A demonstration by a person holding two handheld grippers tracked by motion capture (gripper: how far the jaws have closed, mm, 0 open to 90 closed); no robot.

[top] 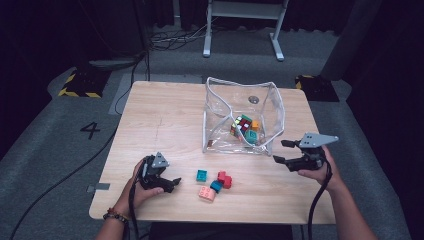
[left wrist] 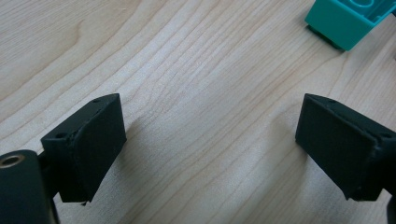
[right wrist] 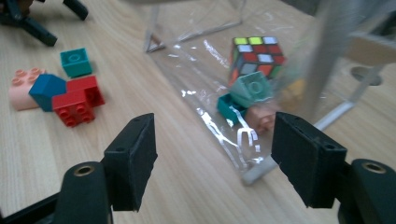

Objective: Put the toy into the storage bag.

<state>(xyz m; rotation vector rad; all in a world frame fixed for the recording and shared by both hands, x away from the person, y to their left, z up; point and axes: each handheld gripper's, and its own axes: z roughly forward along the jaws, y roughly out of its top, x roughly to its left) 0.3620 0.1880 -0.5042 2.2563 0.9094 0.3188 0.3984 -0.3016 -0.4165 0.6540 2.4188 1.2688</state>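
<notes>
High view: a clear bag (top: 243, 116) stands open toward the far right of the table (top: 165, 120), holding a puzzle cube (top: 242, 125) and a few blocks. Four blocks lie loose near the front edge: a teal block (top: 201, 175), a red block (top: 224, 179), a blue block (top: 216, 186) and a pink block (top: 206, 193). The left gripper (top: 172, 183) rests low at the front left, jaws apart, pointing at the loose blocks. The right gripper (top: 280, 151) sits just beside the bag's front right corner, jaws wide, empty.

Left gripper view: both jaws spread over bare wood, nothing between them; the teal block (left wrist: 343, 21) lies ahead, apart.

Right gripper view: jaws open and empty, framing the bag's near edge (right wrist: 243, 140); cube (right wrist: 257, 56) and blocks inside.

Judgement: packing is partly done; four blocks remain outside.
</notes>
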